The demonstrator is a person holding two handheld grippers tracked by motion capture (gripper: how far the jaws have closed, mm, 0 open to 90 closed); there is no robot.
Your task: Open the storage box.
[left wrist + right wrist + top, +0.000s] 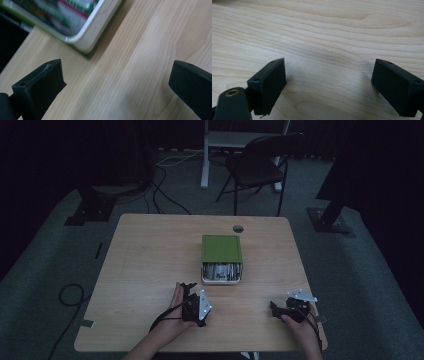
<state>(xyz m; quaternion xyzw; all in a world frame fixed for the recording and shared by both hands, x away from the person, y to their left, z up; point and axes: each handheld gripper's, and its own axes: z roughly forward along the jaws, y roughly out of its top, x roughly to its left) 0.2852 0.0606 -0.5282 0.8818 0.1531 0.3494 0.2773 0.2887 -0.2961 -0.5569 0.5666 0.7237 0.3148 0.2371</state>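
A small tin [222,272] with a white rim sits at the middle of the wooden table, its green lid [221,248] raised behind it and striped packets inside. My left gripper [189,292] rests near the front left of the tin, tilted on its side, jaws wide open over bare wood. In the left gripper view the tin's corner [87,37] lies just beyond my left gripper [117,77]. My right gripper [275,309] rests near the table's front right, open; in the right gripper view my right gripper [329,75] holds nothing.
The wooden table [150,255] has a round cable hole [238,228] behind the tin. A black folding chair [260,165] and a white desk leg [205,155] stand beyond the far edge. Cables lie on the grey floor [70,295] at the left.
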